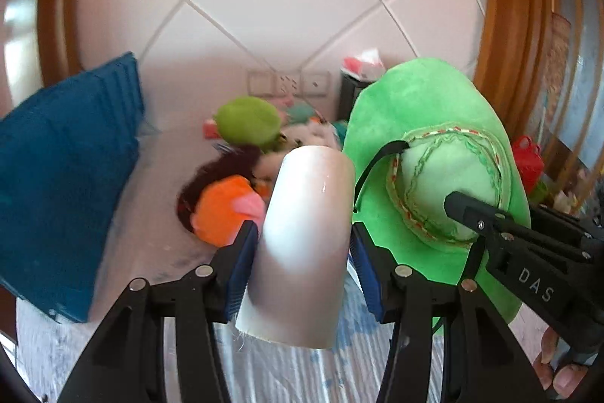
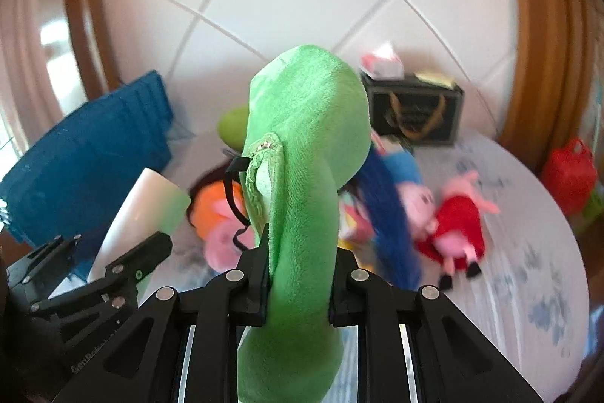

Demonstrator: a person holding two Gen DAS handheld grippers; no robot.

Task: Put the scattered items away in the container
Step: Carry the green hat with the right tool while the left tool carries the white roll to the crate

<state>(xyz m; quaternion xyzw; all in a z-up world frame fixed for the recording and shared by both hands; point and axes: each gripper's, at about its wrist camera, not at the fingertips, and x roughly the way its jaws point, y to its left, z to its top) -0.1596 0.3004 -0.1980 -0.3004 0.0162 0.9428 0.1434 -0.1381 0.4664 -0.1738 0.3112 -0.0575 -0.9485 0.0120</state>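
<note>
My left gripper (image 1: 302, 252) is shut on a white folded sheet-like piece (image 1: 302, 237), held up above the bed; it also shows in the right wrist view (image 2: 139, 214). My right gripper (image 2: 298, 282) is shut on a green plush hat (image 2: 305, 176), gripped by its brim; the hat (image 1: 426, 153) fills the right of the left wrist view with the right gripper (image 1: 468, 214) on it. Plush toys lie on the bed: an orange one (image 1: 222, 210), a red pig doll (image 2: 456, 229), a blue-dressed pig doll (image 2: 407, 176), a green plush (image 1: 249, 119).
A blue pillow (image 1: 64, 176) leans at the left. A black bag (image 2: 415, 112) with a tissue pack (image 2: 381, 63) on it stands against the tiled wall. A red container (image 2: 570, 172) sits at the right beyond the bed. Wooden bedposts frame both sides.
</note>
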